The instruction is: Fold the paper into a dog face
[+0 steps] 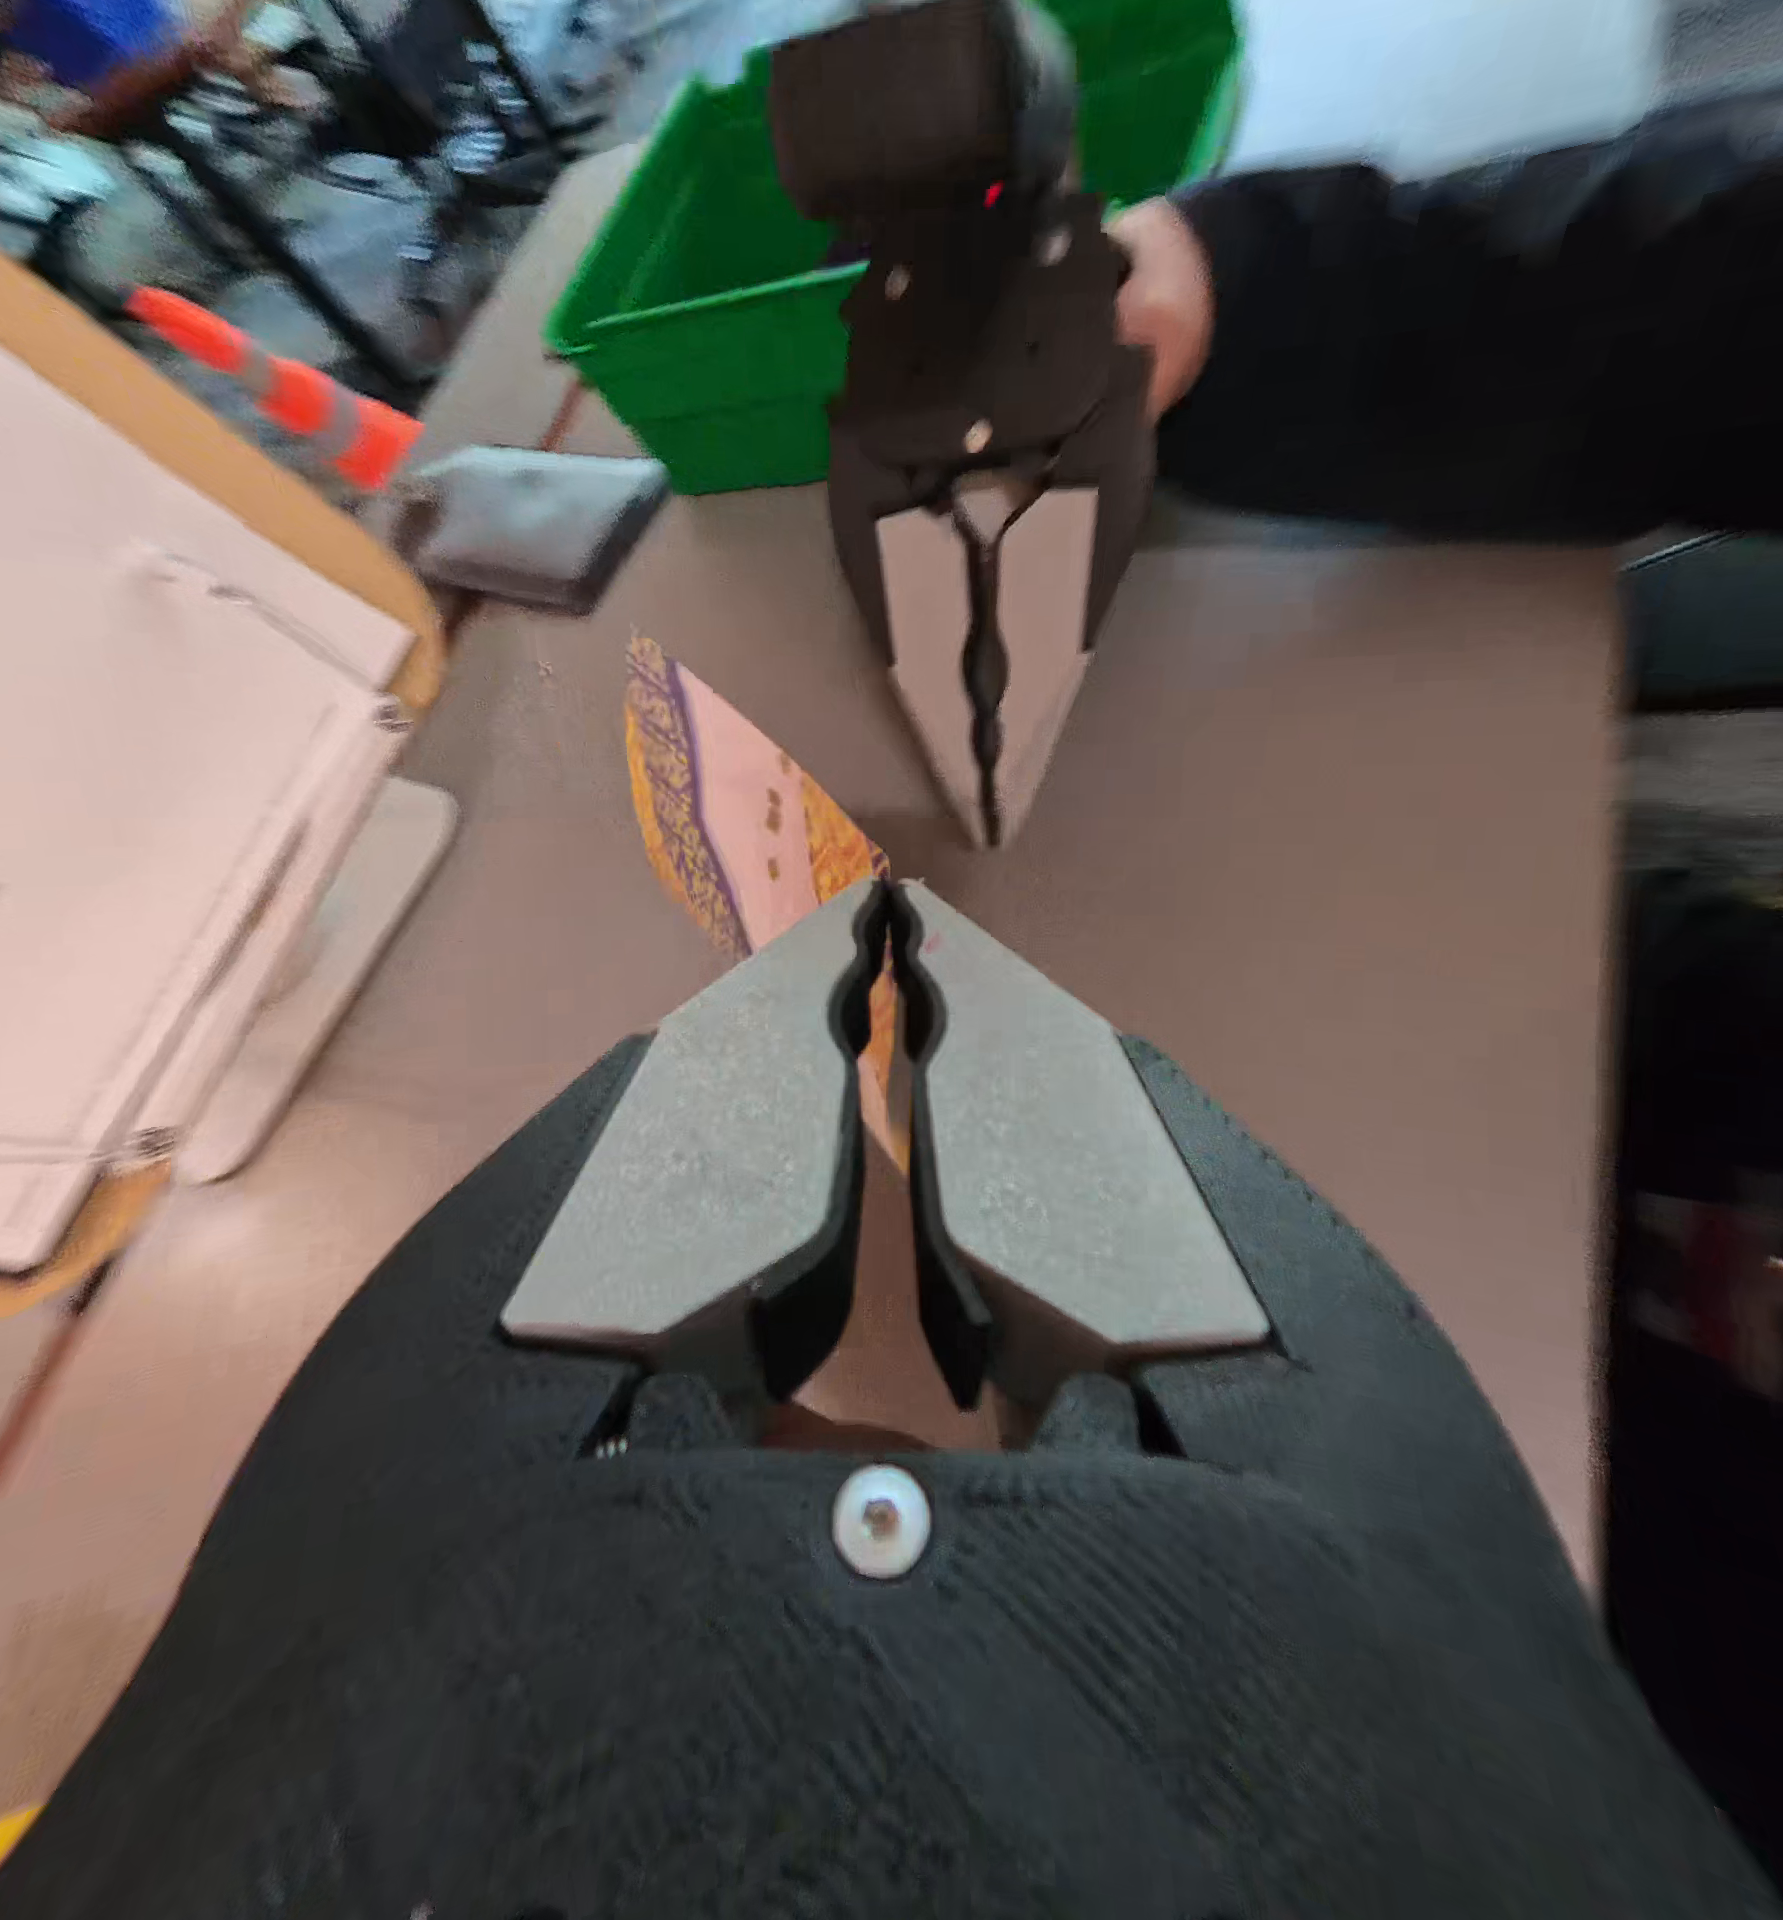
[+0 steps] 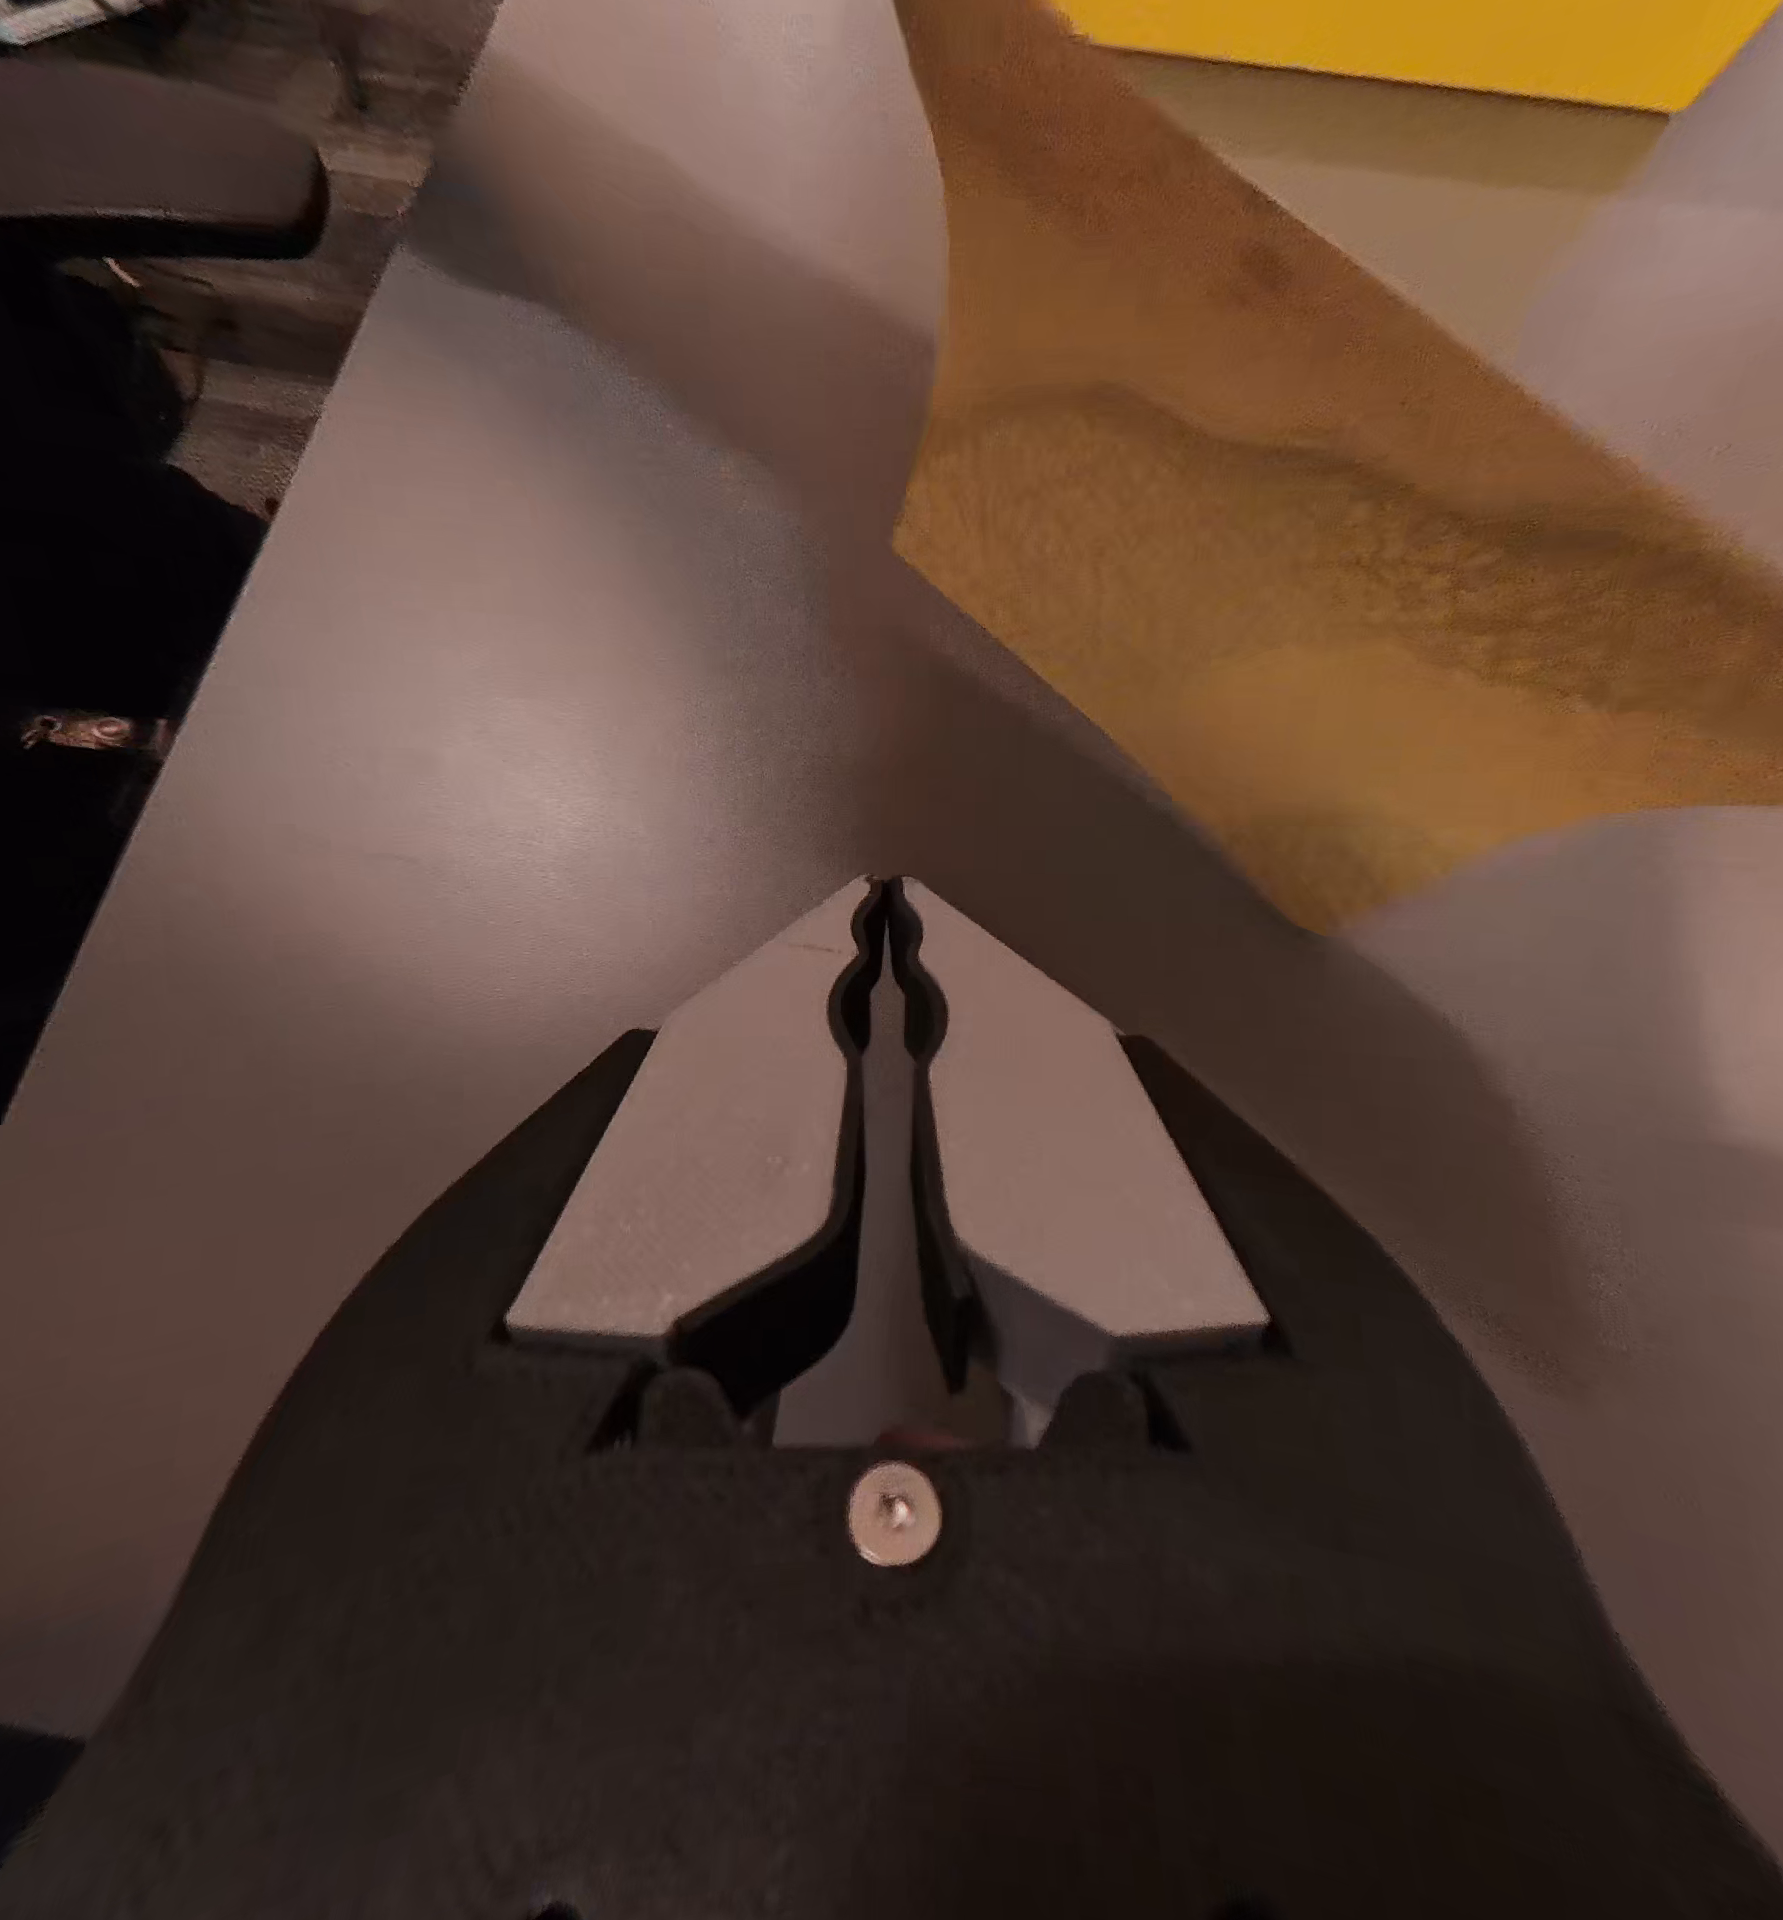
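Note:
The paper (image 1: pixel 731 800) is pink on one side, with an orange and purple pattern on the other. It stands up off the brown table (image 1: pixel 1282 935), partly folded. My left gripper (image 1: pixel 889 885) is shut on its near corner, and orange paper shows between the fingers. My right gripper (image 1: pixel 989 831) hangs point-down just beyond and to the right of the paper, shut and empty, held by a hand. In the right wrist view my right gripper (image 2: pixel 889 883) is shut close to the table, and the blurred orange paper (image 2: pixel 1230 540) rises at the upper right.
Flat cardboard boxes (image 1: pixel 139 779) lie at the left. A green bin (image 1: pixel 721 322), a grey block (image 1: pixel 544 520) and an orange-and-grey striped object (image 1: pixel 284 384) sit at the back. A yellow sheet (image 2: pixel 1386 42) lies far off. The table edge (image 2: pixel 243 644) runs along the left.

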`<control>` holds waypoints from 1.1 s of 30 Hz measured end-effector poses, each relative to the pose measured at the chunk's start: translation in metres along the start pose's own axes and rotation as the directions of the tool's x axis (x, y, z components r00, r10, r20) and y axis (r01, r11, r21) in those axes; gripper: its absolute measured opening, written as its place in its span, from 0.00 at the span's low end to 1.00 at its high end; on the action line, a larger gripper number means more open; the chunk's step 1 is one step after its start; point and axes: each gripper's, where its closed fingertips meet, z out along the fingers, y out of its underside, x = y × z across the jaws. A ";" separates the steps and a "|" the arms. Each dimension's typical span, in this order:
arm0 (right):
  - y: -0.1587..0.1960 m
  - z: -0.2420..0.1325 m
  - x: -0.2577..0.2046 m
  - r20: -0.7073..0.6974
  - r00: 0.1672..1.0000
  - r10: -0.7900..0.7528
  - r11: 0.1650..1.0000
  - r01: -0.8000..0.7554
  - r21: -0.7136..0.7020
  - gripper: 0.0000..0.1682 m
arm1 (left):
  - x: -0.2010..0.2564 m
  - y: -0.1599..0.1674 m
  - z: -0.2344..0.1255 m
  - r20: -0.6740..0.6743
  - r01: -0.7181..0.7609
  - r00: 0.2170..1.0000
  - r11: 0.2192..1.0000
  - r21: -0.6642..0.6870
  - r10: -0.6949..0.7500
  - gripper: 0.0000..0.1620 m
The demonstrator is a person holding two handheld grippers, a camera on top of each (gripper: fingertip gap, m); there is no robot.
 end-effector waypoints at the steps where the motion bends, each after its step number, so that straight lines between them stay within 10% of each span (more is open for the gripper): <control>1: -0.001 -0.001 -0.001 0.001 1.000 -0.009 1.000 0.009 0.003 0.00 | 0.000 -0.007 -0.008 -0.086 0.051 0.995 0.999 0.020 -0.049 0.00; 14: -0.033 -0.015 -0.086 0.342 0.924 -0.174 0.981 0.135 0.137 0.00 | 0.013 -0.026 -0.071 -0.699 0.172 0.698 0.984 -0.044 -0.154 0.00; 23: -0.049 -0.027 -0.083 0.283 0.935 -0.213 0.964 0.153 0.219 0.00 | -0.031 0.027 -0.021 -0.450 0.146 0.833 0.912 -0.383 -0.322 0.00; 33: -0.034 0.021 -0.029 0.064 0.994 -0.091 0.994 0.088 0.059 0.00 | -0.067 0.089 0.058 -0.241 0.159 0.928 0.888 -0.432 -0.284 0.00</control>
